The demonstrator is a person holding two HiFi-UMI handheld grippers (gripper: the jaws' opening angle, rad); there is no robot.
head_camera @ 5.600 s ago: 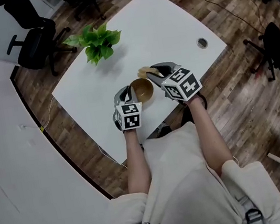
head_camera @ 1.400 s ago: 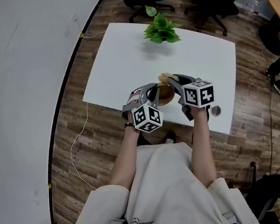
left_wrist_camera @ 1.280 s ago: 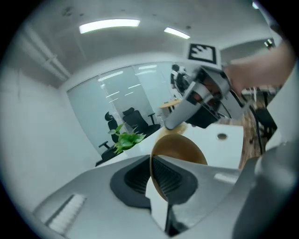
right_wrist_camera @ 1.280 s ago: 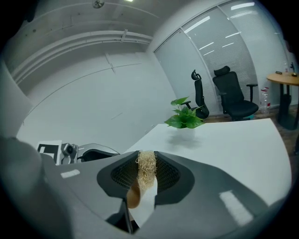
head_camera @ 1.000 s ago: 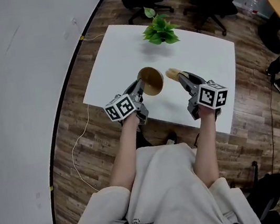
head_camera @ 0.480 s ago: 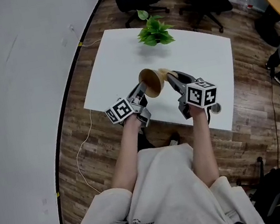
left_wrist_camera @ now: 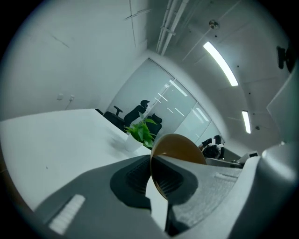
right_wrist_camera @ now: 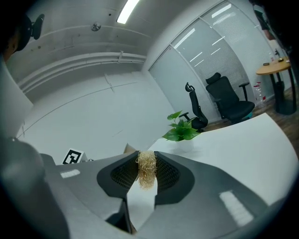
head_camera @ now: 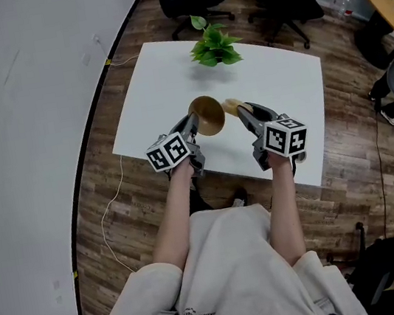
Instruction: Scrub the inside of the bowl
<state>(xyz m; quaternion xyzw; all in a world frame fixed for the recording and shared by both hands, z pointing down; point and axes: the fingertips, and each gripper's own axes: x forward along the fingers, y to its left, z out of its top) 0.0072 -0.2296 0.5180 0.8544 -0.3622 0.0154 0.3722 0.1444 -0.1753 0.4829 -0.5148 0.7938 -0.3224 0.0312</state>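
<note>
Head view: the left claw (head_camera: pixel 192 122) grips the rim of a round golden-brown bowl (head_camera: pixel 207 115), which is held tilted over the near part of the white rectangular surface (head_camera: pixel 281 79). In the left gripper view, both jaws of the left claw (left_wrist_camera: pixel 152 173) press on the thin wall of the bowl (left_wrist_camera: pixel 180 145), one jaw on each side of it. The right claw (head_camera: pixel 244 112) pinches a pale, fibrous scrubbing pad (head_camera: pixel 231 105) that sits just beside the bowl's rim; contact between the two cannot be judged. In the right gripper view, the jaws of the right claw (right_wrist_camera: pixel 146 176) are pressed against the pad (right_wrist_camera: pixel 146 172). A green leafy potted plant (head_camera: pixel 213 44) stands at the far edge of the surface, well apart from both claws.
</note>
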